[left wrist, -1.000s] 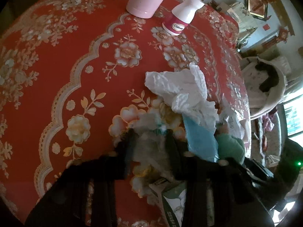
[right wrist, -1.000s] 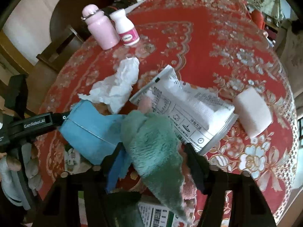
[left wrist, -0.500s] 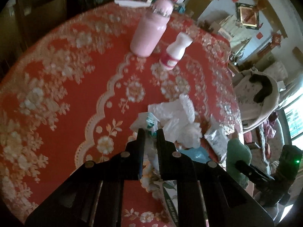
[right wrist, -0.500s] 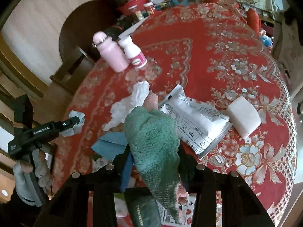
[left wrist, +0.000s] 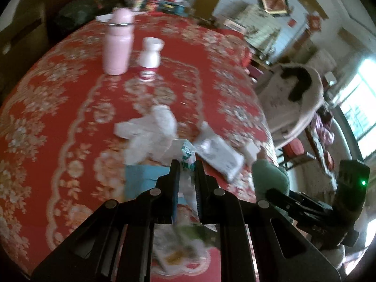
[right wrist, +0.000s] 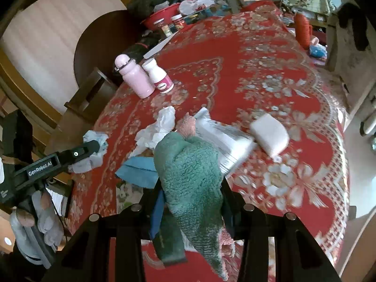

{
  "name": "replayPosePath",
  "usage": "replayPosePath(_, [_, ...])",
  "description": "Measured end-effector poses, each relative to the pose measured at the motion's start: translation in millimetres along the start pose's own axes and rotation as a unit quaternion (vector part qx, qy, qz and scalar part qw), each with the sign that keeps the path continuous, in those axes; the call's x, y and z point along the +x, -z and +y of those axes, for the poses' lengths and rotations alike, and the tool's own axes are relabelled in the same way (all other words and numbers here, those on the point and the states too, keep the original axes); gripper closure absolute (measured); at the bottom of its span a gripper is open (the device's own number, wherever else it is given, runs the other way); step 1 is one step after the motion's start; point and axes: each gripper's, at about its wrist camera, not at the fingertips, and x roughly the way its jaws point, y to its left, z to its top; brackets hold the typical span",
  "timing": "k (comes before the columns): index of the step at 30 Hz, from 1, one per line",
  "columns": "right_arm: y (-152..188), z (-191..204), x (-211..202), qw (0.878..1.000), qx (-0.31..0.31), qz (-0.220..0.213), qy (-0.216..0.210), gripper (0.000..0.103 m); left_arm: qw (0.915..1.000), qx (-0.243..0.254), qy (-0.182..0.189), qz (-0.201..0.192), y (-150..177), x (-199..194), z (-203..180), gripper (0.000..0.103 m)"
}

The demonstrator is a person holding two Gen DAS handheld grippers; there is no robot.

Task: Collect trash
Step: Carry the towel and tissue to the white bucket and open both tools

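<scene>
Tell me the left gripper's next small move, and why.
Probably carry it off the table to wherever trash goes; no bin shows. The left gripper is shut on a crumpled wrapper, lifted off the red tablecloth. The tissue and packet remain for later; the right gripper holds a green cloth.

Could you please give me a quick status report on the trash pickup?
Left gripper shut on crumpled wrapper, lifted. Right gripper shut on green cloth. White tissue on table.

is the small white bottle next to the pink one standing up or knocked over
Upright. The white bottle stands on its pink-labelled base beside the pink bottle, cap up.
</scene>
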Motion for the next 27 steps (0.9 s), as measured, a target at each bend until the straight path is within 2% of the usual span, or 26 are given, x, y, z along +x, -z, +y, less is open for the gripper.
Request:
replayPosePath(8, [19.8, -45.2, -40.1, 0.999, 0.034, -0.016, 0.026, 0.062, 0.9977, 0.051, 0.036, 0.027, 21.2, 22.6, -78.8, 0.093])
replayPosePath(15, [42.9, -92.0, -83.6, 0.995, 0.074, -0.035, 0.059, 0.062, 0.9920, 0.100, 0.061, 0.047, 39.3, 41.3, -143.9, 0.093])
replayPosePath(27, [94.3, -169.6, -147.3, 0.979, 0.158, -0.060, 0.113, 0.062, 0.9744, 0.180, 0.107, 0.080, 75.5, 67.4, -248.7, 0.093])
